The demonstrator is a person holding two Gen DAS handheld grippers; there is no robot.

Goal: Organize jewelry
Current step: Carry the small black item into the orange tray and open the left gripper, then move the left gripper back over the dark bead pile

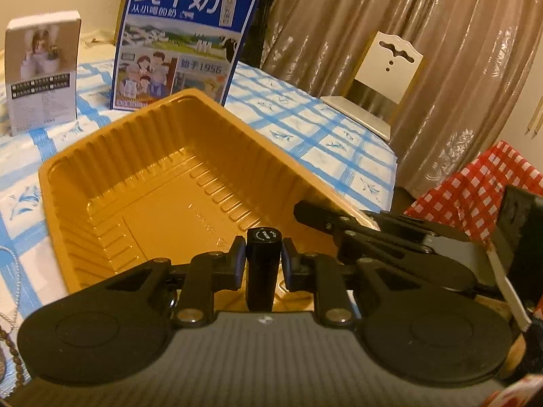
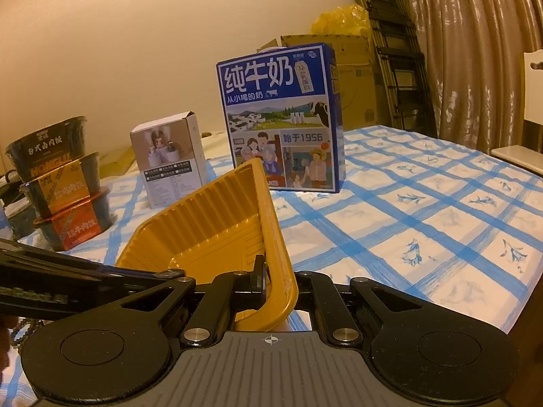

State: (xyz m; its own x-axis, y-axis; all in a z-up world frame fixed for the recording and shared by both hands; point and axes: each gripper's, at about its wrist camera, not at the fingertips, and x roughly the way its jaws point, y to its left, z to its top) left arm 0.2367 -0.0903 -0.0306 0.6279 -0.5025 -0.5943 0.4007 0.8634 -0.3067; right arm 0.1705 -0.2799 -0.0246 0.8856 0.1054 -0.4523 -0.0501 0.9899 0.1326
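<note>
We are holding a small black cylinder upright between the blue pads of our left gripper, which is clamped on it at the near edge of the yellow tray. What the cylinder contains we cannot tell. The ribbed plastic tray is sitting tilted, its near right corner lifted, because our right gripper is pinching that corner's rim, with one finger inside the tray wall; the other finger is hidden behind the wall.

A strand of pale beads is lying on the worktop at the left edge of the left wrist view, with darker beads just below it. The worktop is wearing a blue-and-white checked cloth.

Beyond the tray a blue milk carton box is standing upright, with a small white product box to its left. Further left three instant-meal bowls are stacked. A white chair is standing by the far edge, in front of brown curtains.
</note>
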